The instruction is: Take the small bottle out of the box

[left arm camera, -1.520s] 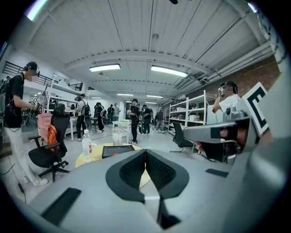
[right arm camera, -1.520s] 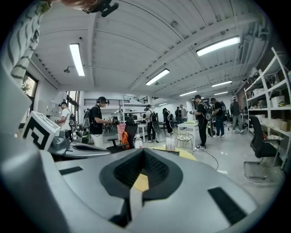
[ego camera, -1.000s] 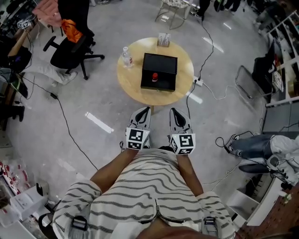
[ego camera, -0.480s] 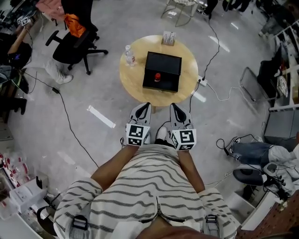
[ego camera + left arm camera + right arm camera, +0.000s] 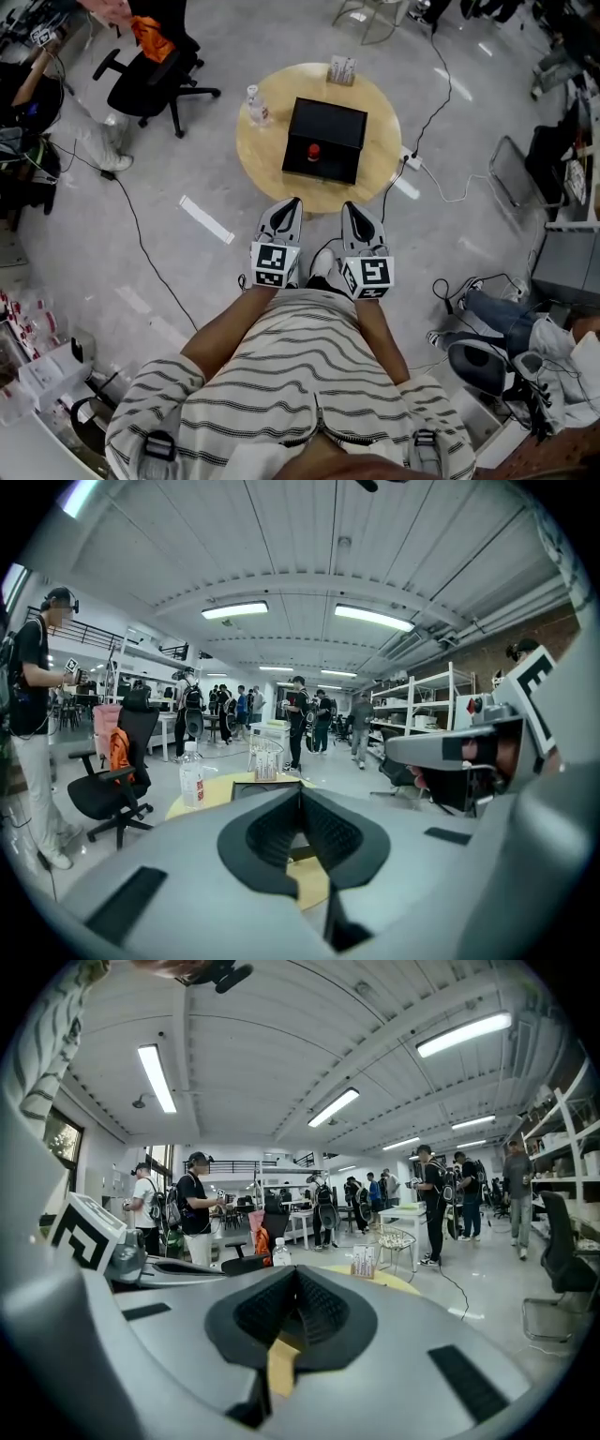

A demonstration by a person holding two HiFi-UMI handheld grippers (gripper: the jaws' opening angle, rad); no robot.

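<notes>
In black box (image 5: 337,122), small bottle (image 5: 313,152) mostly hidden (only red cap shows); left tool (image 5: 293,202), right tool (image 5: 348,206) clenched, empty.

In the black box (image 5: 334,126), the small bottle (image 5: 313,151) showed only a red top, its body too small to tell.

Round wooden counter (image 5: 258,155) on grey floor; clear water bottle (image 5: 254,105) at left edge, small rack (image 5: 342,69) at far edge. Black office chair (image 5: 150,84) nearby, power strip (image 5: 411,161) right.

Right gripper (image 5: 295,1273), jaws pressed together — beyond, a yellow round table (image 5: 398,1282) and a clear bottle (image 5: 279,1253)
</notes>
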